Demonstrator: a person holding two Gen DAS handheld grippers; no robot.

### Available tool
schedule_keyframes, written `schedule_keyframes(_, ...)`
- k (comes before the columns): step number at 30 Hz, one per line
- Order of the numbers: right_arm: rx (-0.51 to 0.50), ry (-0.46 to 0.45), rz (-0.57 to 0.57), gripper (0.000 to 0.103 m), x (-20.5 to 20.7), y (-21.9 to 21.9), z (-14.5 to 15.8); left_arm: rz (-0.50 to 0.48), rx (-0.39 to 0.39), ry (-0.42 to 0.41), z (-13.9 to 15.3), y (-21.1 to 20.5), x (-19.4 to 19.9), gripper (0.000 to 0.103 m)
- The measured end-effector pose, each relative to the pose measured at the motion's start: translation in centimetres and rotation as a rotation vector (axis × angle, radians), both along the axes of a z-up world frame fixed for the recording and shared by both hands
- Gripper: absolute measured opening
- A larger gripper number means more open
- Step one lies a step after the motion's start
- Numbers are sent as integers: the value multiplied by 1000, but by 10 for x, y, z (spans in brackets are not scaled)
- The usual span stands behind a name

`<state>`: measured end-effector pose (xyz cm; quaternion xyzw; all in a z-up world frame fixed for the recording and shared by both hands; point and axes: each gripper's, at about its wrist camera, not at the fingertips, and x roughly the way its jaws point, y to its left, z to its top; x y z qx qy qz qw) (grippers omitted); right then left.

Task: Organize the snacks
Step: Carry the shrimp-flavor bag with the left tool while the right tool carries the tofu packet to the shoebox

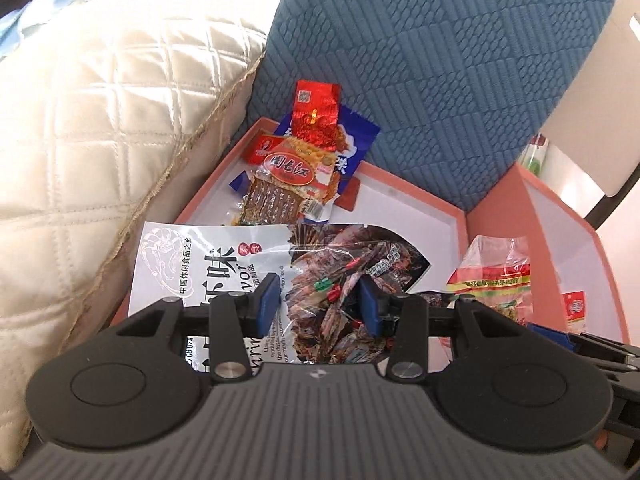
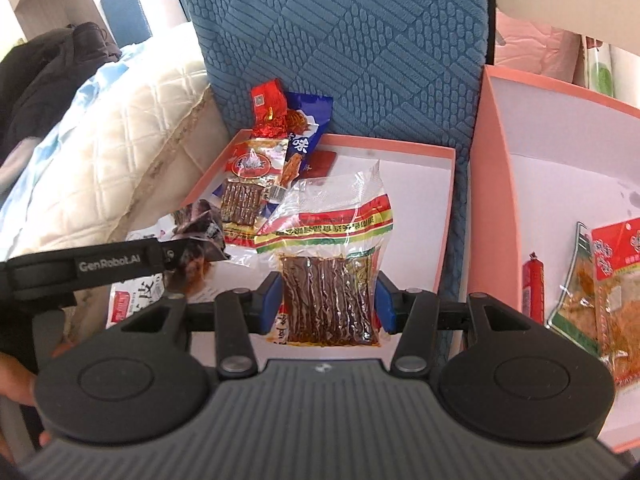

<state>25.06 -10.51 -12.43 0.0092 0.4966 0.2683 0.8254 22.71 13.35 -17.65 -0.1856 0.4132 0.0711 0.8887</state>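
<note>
My left gripper (image 1: 319, 305) is open over a large white shrimp-flavour snack bag (image 1: 224, 264) that lies at the near edge of the left pink tray (image 1: 424, 196). My right gripper (image 2: 328, 302) is open with its blue pads either side of a clear packet of brown spicy strips (image 2: 328, 280); I cannot tell if they touch it. That packet also shows in the left wrist view (image 1: 494, 276). At the tray's back lie a red foil packet (image 1: 316, 112), a blue packet (image 1: 356, 136) and a red-label strip packet (image 1: 280, 184).
A second pink tray (image 2: 496, 160) on the right holds a red sausage (image 2: 533, 288) and orange snack packets (image 2: 608, 280). A blue textured cushion (image 2: 352, 48) stands behind the trays. A cream quilted pillow (image 1: 104, 140) lies at the left. The left gripper body (image 2: 92, 266) crosses the right view.
</note>
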Motion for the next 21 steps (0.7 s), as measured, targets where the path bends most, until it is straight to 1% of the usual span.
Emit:
schedule_keyframes(6,21,-32,-9,51,-8,-11,21,-21,9,-36,28,-9,-13,48)
schedule_keyframes(10,35,-57,-9,51,-8,-19,39,-32,19,-74,53,-16,-19,49)
schedule_keyframes(14,35,-112,-15,51,-4,-28,62,-44,26,-118,80,-23,-21,49)
schedule_keyframes(21,61,-183,-50,51,4,-50,100,-81,29,-186,120,-43,-17,49)
